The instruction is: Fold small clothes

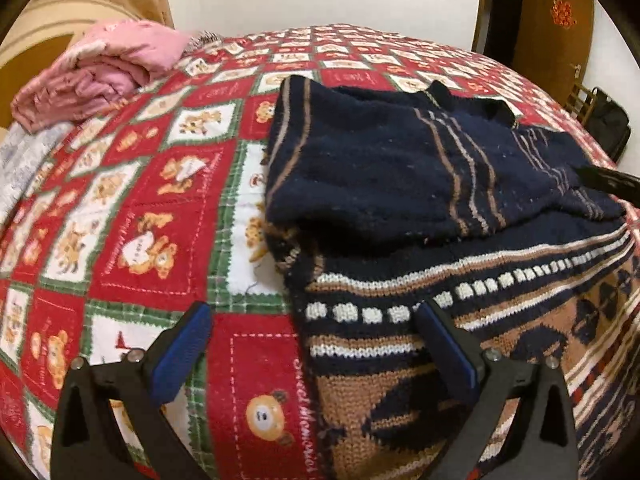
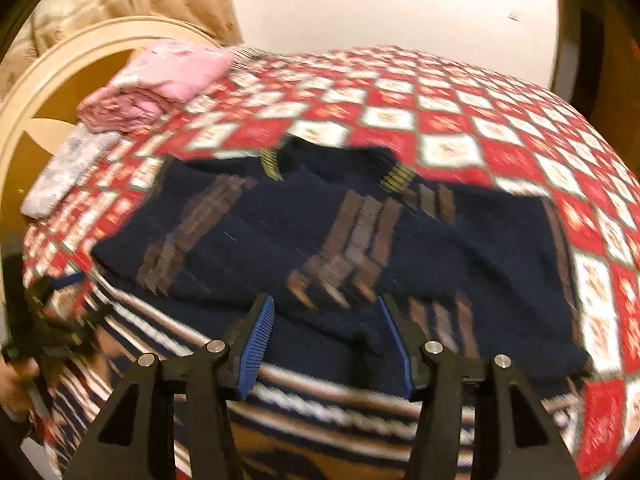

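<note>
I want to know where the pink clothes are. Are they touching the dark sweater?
Apart. The left wrist view shows bare bedspread between the pink clothes and the dark sweater.

We see a navy sweater [image 1: 380, 168] with thin tan stripes, its lower part banded in brown, white and navy with white squares; the collar [image 2: 394, 178] shows yellowish ribbing; the bedspread [image 1: 160, 208] is checked red and white with green borders and tan bears; the folded cloth [image 1: 100, 76] is pink; our pads [image 2: 256, 344] are blue on black grippers.
</note>
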Demonstrator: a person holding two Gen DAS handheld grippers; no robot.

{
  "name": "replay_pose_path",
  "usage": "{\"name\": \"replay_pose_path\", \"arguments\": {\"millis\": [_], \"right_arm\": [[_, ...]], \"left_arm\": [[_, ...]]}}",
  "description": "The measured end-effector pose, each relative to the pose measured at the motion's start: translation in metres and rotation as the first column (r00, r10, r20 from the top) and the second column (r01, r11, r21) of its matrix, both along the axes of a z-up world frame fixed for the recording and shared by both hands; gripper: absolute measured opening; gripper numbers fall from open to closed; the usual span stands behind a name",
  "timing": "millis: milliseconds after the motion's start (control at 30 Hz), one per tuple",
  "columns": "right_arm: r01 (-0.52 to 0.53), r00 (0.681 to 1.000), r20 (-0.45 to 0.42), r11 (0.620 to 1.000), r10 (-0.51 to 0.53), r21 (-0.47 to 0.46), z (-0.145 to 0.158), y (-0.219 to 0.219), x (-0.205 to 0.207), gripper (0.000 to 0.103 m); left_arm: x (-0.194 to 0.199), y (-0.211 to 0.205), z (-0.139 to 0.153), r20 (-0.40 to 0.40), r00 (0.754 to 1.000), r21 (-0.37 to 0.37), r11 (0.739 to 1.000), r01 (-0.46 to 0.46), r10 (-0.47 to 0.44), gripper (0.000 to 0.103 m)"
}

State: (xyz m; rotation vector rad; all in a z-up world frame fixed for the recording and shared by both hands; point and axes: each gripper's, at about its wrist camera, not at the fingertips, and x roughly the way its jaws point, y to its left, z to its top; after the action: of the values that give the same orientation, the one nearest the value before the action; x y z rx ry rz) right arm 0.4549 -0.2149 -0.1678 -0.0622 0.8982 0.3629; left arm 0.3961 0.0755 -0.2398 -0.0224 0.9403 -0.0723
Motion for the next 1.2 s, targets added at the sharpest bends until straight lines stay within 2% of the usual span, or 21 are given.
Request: {"name": "replay_pose_path", "arguments": {"millis": [67, 167, 267, 400, 500, 600, 667, 800, 900, 1067, 1200], "right_arm": [[-0.017, 1.0, 0.005, 0.999, 0.017, -0.028, -0.006, 0.017, 0.008, 0.054], [-0.016, 0.998, -0.06, 0.998, 0.012, -0.058, -0.031, 0.024, 0.02, 0.054], [-0.062, 0.998, -0.01, 0.988, 0.061, -0.138, -0.043, 0.025, 0.008, 0.054], [-0.065, 0.998, -0.01, 0.968, 0.065, -0.244, -0.046, 0.026, -0.001, 0.054], [-0.051, 0.998, -0.031, 0.978, 0.046, -0.204, -0.038, 0.013, -0.015, 0.054], [-0.038, 0.999, -0.018, 0.99, 0.036, -0.137, -0.021, -0.01, -0.048, 0.054], [-0.043, 0.999, -0.021, 0.993, 0.041, -0.114, -0.013, -0.026, -0.079, 0.054], [-0.038, 0.999, -0.036, 0.988, 0.033, -0.151, -0.011, -0.055, -0.138, 0.054], [-0.016, 1.0, -0.022, 0.987, 0.012, -0.163, -0.011, -0.074, -0.182, 0.054], [-0.024, 0.999, -0.031, 0.979, 0.018, -0.204, -0.011, -0.091, -0.251, 0.054], [0.04, 0.998, -0.035, 0.987, -0.046, -0.155, -0.006, -0.116, -0.29, 0.054]], "left_arm": [[0.001, 0.005, 0.0, -0.007, 1.0, -0.04, 0.999, -0.001, 0.001, 0.103], [-0.001, 0.001, 0.0, 0.002, 1.0, -0.021, 1.0, 0.002, -0.001, 0.103], [-0.002, -0.001, 0.0, 0.007, 1.0, -0.018, 1.0, 0.002, -0.002, 0.103], [-0.003, 0.003, 0.0, 0.003, 1.0, -0.034, 0.999, 0.001, -0.001, 0.103], [-0.017, 0.009, 0.006, -0.002, 0.999, -0.05, 0.998, -0.034, 0.034, 0.103], [-0.057, 0.016, 0.018, 0.052, 0.998, -0.092, 0.995, -0.031, 0.036, 0.103], [-0.088, 0.015, 0.022, 0.068, 0.998, -0.068, 0.998, -0.013, 0.018, 0.103], [-0.146, 0.008, 0.027, 0.066, 0.998, -0.036, 0.999, 0.018, -0.016, 0.103], [-0.18, 0.008, 0.03, 0.09, 0.996, -0.042, 0.999, 0.027, -0.023, 0.103], [-0.215, 0.003, 0.023, 0.03, 0.999, -0.05, 0.998, 0.025, -0.024, 0.103], [-0.231, 0.001, 0.018, -0.009, 0.999, -0.125, 0.991, 0.038, -0.039, 0.103]]}}
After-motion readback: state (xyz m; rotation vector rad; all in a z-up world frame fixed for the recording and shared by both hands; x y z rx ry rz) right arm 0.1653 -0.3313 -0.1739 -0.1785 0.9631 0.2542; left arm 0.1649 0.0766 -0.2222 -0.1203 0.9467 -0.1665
